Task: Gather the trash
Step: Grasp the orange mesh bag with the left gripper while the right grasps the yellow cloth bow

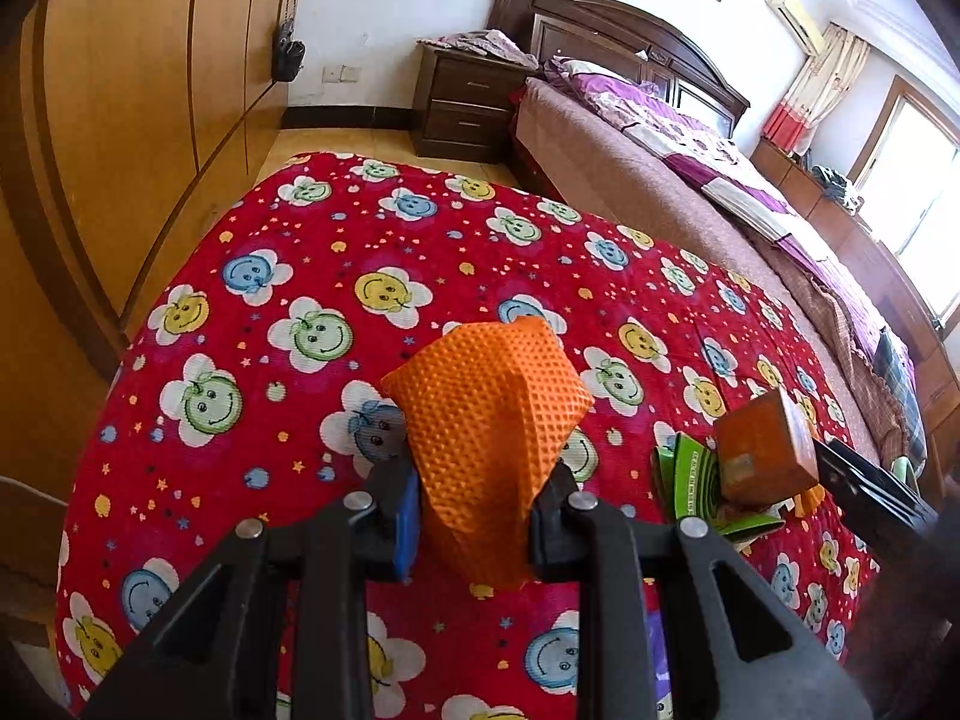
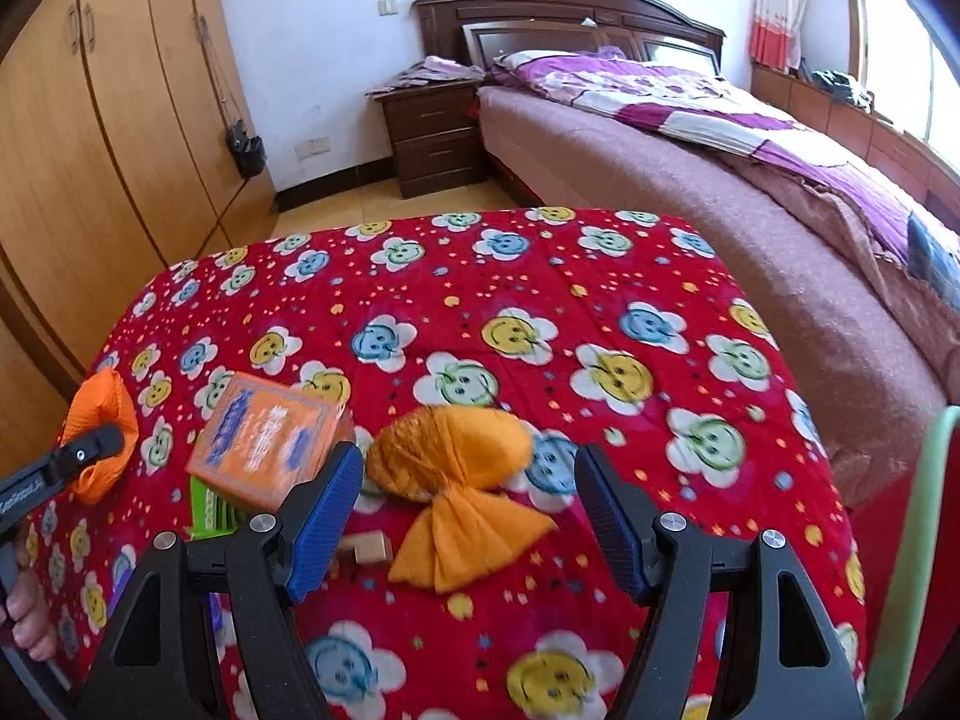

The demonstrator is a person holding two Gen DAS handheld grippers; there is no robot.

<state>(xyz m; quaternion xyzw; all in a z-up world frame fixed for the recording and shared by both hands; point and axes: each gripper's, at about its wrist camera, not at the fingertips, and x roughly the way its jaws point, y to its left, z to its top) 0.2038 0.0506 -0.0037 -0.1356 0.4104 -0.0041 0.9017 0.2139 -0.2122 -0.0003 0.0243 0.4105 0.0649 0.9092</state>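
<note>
Trash for our next grab is the orange wrapped bundle (image 2: 447,480), lying on the worktop (image 2: 600,276) straight ahead of our right hand-held gripper (image 2: 468,522), whose jaws gape wide around it, twisted tail pointing toward us. Our left hand-held gripper (image 1: 480,516) already clamps an orange cloth (image 1: 486,414).

left gripper (image 1: 480,516) jaws clamped, right gripper (image 2: 468,516) jaws wide apart
</note>
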